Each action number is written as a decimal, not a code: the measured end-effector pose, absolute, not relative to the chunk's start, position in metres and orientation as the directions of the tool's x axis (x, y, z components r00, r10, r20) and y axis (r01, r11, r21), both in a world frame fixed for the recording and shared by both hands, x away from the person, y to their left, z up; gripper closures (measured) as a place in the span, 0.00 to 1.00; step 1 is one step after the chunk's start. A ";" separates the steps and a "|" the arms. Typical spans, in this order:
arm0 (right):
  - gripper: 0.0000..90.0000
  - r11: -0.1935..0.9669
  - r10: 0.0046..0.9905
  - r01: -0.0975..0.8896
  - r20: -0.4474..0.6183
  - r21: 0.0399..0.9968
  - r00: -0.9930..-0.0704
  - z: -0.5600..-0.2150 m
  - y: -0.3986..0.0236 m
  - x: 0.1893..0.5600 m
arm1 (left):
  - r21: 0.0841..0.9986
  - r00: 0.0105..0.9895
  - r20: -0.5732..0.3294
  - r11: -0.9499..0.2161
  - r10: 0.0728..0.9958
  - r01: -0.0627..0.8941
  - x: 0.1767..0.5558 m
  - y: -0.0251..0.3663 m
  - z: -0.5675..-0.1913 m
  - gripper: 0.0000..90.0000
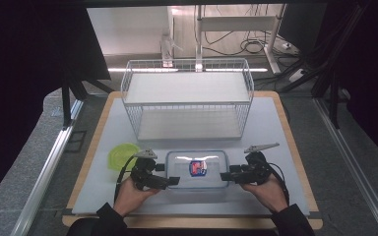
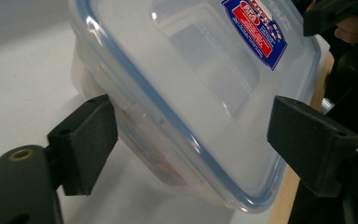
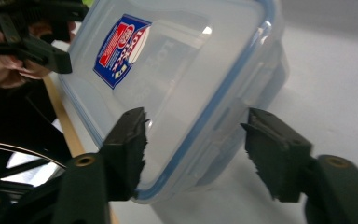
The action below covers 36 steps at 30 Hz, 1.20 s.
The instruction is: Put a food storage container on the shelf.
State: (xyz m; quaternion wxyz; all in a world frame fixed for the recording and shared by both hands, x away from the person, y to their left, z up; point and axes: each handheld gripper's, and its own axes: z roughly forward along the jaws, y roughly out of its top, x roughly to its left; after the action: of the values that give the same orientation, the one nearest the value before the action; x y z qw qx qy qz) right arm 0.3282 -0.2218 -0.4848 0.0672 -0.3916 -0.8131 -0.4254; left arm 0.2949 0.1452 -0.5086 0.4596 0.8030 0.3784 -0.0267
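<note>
Both tongs spread wide — left tongs [image 1: 173, 180] and right tongs [image 1: 225, 175] straddle opposite ends of lidded plastic container [image 1: 197, 168] on counter [image 1: 270, 128], neither clamping it.

Both forearms come in from the bottom of the high view, dark sleeves at the wrists, each hand wrapped around a gripper. The left hand [image 1: 130, 195] holds the left gripper [image 1: 173, 180] pointing inward to the right; its jaws stand wide apart. The right hand [image 1: 268, 192] holds the right gripper [image 1: 225, 175] pointing inward to the left, jaws likewise spread. The two grippers face each other, well apart.
</note>
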 end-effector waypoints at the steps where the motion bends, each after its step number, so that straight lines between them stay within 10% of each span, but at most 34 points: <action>1: 0.50 0.324 0.575 0.699 0.454 0.638 -0.681 -0.485 -0.224 0.328 | 0.719 0.717 -0.386 -0.297 0.580 0.628 0.293 0.146 -0.508 0.21; 7: 0.48 0.316 0.535 0.692 0.481 0.649 -0.695 -0.485 -0.227 0.328 | 0.736 0.721 -0.437 -0.248 0.538 0.630 0.287 0.163 -0.506 0.47; 36: 0.57 0.225 0.566 0.640 0.436 0.734 -0.699 -0.454 -0.222 0.316 | 0.781 0.678 -0.404 -0.154 0.615 0.605 0.285 0.165 -0.466 0.57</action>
State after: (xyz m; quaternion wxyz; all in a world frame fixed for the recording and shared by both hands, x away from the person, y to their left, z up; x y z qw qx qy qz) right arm 0.3161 -0.2216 -0.4535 0.0379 -0.3859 -0.7818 -0.4883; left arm 0.2855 0.1652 -0.4657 0.5119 0.7594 0.4014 0.0047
